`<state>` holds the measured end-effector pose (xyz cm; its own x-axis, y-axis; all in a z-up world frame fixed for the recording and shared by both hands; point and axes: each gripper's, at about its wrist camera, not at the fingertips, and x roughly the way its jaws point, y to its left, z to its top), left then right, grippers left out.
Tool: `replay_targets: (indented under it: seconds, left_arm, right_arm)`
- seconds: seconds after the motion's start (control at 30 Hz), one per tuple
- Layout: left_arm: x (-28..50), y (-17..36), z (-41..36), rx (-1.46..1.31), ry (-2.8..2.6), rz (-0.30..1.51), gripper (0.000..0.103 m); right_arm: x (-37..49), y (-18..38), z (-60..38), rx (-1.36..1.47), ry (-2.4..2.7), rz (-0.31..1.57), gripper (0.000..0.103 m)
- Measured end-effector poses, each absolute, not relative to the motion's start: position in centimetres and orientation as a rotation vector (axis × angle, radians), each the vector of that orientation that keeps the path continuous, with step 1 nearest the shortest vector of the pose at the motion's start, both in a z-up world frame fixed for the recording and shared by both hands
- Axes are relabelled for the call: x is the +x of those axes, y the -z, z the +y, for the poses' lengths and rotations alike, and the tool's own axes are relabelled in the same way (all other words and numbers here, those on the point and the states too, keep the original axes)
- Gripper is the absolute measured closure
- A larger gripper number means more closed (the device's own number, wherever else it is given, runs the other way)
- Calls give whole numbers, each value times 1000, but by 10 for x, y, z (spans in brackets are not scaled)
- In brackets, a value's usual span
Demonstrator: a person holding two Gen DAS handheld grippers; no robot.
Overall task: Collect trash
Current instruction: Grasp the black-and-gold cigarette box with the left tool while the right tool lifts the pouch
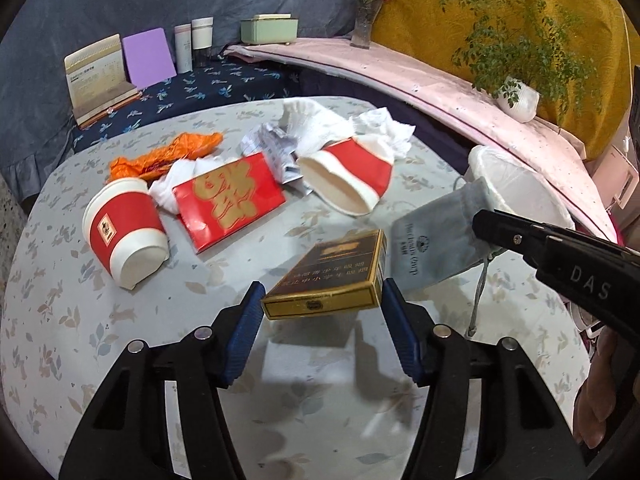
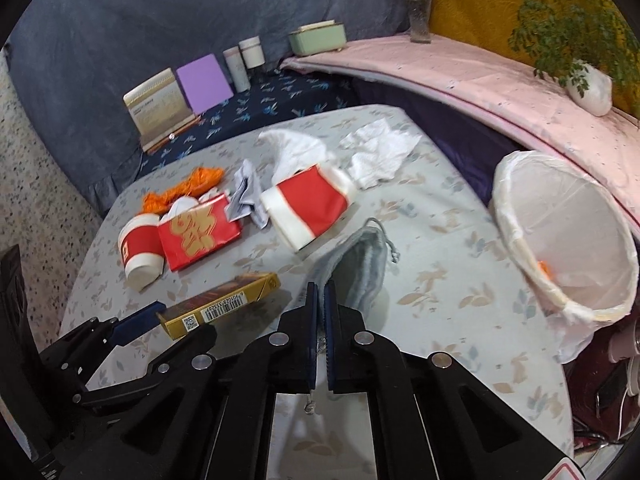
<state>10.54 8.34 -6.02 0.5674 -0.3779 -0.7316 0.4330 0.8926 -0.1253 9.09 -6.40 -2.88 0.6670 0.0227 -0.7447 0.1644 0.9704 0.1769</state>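
Observation:
My left gripper (image 1: 322,300) is shut on a gold and brown cigarette box (image 1: 332,276) and holds it above the table; the box also shows in the right wrist view (image 2: 224,304). My right gripper (image 2: 320,300) is shut on a grey drawstring pouch (image 2: 356,264), which hangs above the table (image 1: 432,248). A white-lined trash bin (image 2: 568,232) stands at the table's right edge with an orange scrap inside. On the table lie two red paper cups (image 1: 124,232) (image 1: 348,180), a red envelope (image 1: 228,200), an orange wrapper (image 1: 168,156), crumpled paper (image 1: 276,148) and white tissues (image 1: 384,128).
The table has a grey leaf-print cloth (image 1: 80,320). Behind it a dark blue surface holds a calendar (image 1: 100,76), a purple card (image 1: 148,56) and two tumblers (image 1: 192,40). A pink shelf (image 1: 400,68) carries a green box, a flower vase and a potted plant (image 1: 516,92).

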Motion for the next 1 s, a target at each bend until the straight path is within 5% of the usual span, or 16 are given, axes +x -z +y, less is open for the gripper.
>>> replay_targets:
  seconds: [0.03, 0.1, 0.4, 0.43, 0.6, 0.7, 1.0]
  left_arm:
    - [104, 57, 80, 71, 482, 838, 47]
    - [104, 54, 73, 76, 499, 842, 88]
    - [104, 57, 50, 67, 529, 882, 89]
    - [104, 57, 51, 70, 524, 882, 88]
    - [111, 59, 61, 70, 439, 851, 31]
    - [120, 64, 62, 114, 411, 827, 20]
    - [154, 96, 57, 184, 382, 882, 16]
  right_arm:
    - [88, 26, -69, 243, 88, 830, 100]
    - [83, 20, -78, 252, 101, 811, 100]
    - [62, 11, -111, 287, 142, 772, 100]
    - [61, 11, -113, 290, 143, 772, 100]
    - [57, 14, -125, 310, 147, 767, 100]
    - [57, 17, -131, 324, 145, 770, 100]
    - [68, 22, -138, 344, 135, 775, 100]
